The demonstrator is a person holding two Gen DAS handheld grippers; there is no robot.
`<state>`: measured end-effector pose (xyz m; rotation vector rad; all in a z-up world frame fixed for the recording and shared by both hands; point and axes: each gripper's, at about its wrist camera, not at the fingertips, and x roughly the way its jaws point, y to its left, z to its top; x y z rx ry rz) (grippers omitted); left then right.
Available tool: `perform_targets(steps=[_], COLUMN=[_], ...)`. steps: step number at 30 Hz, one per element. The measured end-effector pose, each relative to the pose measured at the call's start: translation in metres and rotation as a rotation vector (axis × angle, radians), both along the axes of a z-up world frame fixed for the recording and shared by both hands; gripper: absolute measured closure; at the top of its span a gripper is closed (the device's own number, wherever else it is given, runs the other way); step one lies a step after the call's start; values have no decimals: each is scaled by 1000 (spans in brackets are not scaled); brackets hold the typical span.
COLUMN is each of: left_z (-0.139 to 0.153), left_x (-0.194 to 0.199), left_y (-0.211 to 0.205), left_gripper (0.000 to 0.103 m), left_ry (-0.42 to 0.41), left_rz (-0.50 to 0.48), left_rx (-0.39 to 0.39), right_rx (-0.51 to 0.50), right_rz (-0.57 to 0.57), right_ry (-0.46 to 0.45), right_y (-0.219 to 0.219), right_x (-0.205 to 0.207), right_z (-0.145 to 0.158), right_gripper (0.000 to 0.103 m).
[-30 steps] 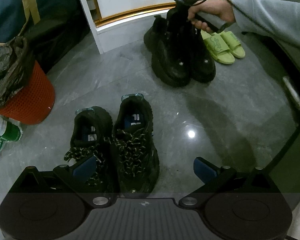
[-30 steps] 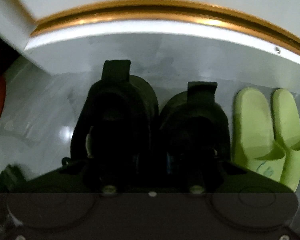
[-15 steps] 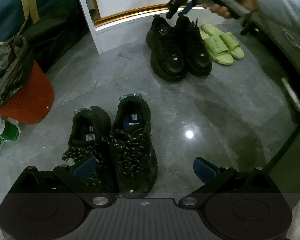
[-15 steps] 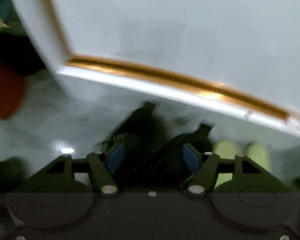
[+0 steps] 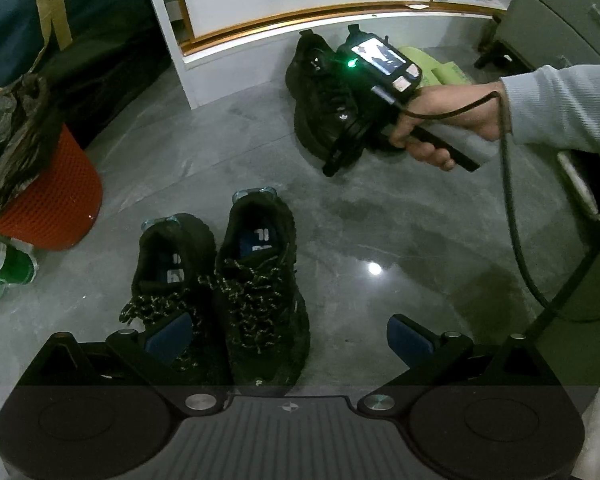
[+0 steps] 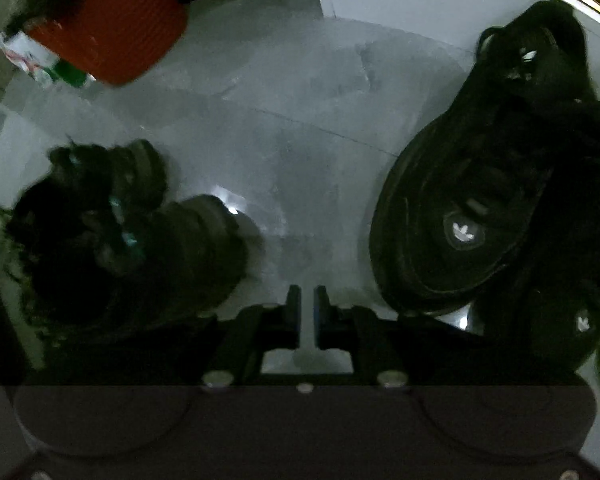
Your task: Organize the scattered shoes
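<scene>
Left wrist | laced black sneakers | parallel, heels pointing away.

laced pair: lower centre, side by side | second pair: upper centre, against cabinet base | slippers: just right | basket: left edge

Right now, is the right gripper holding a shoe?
No: in its own wrist view the right gripper is shut on nothing, over bare grey floor.
</scene>
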<state>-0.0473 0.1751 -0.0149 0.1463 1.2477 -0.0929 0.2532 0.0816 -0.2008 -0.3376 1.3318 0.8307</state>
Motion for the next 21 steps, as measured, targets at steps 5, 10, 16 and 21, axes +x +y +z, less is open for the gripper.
perform_targets(steps=[5,10,16,21], left_z=[-2,-2,-3,-3], left_x=[0,0,0,0], left_y=[-1,1,3,3], left_gripper=[0,0,0,0], left_ry=[2,0,-2,-5], left_rz=[-3,-1,-1,5], left_rx=[-1,-4,-1,2], right_rx=[-31,-9,-52,-57], right_rz=[-56,-67,-40,-36], right_ry=[-1,25,-13,-12], right_y=[-16,-28,-23,-20], right_x=[23,28,27,28], right_z=[5,10,20,20], right_gripper=[103,103,103,103])
